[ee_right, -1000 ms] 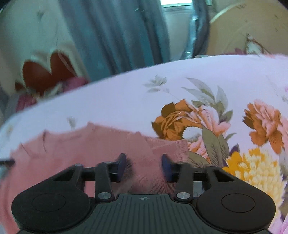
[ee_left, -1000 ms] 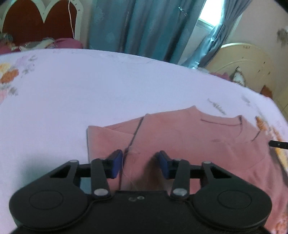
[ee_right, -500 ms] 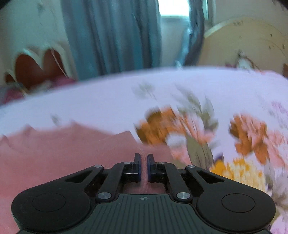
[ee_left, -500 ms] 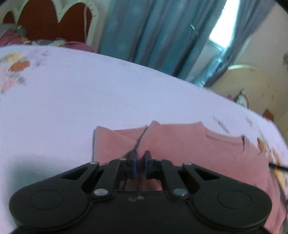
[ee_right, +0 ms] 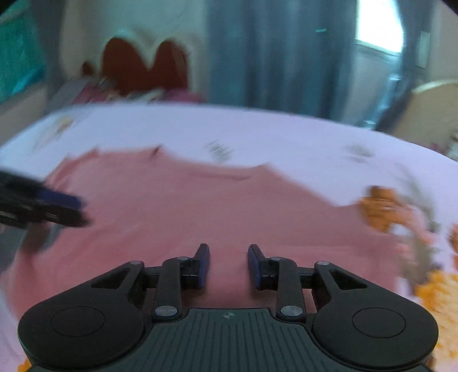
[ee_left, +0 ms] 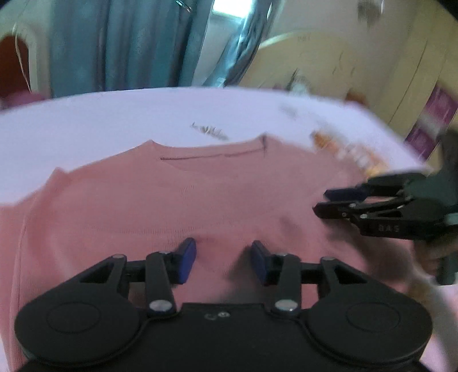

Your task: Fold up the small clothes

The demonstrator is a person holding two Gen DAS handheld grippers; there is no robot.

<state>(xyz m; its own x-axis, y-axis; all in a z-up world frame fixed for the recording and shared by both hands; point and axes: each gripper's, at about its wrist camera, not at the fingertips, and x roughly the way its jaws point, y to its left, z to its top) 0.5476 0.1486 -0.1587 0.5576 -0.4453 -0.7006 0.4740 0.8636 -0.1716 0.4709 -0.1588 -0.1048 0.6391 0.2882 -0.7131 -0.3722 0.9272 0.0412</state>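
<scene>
Pink knit fabric fills the middle of both wrist views: the small pink top [ee_left: 177, 206] lies spread flat on the bed sheet [ee_left: 114, 120], which is pale lilac with an orange flower print [ee_right: 380, 209] toward its right side. The garment's neckline points away from you, toward the teal curtains [ee_left: 120, 45] and the bright window [ee_right: 375, 25].

Your left gripper [ee_left: 223, 261] sits low over the near part of the top with its jaws spread well apart. Only bare pink cloth shows between the blue pads [ee_left: 187, 259], and nothing is pinched. Whether the tips touch the fabric is hard to tell, though they cast shadows right beside themselves.

Your right gripper [ee_right: 228, 264] is likewise parted, with a clear gap between its fingers, and it holds nothing; pink fabric shows through that gap. In the left wrist view the same right gripper [ee_left: 326, 201] reaches in from the right edge, seen side-on above the garment's right part, so from there the gap cannot be judged. In the right wrist view your left gripper [ee_right: 77, 211] shows as a dark blur at the left edge, over the top's left part.

Both views are smeared by motion blur, strongest at the edges. A red and cream headboard [ee_right: 143, 65] stands beyond the far left of the bed.
</scene>
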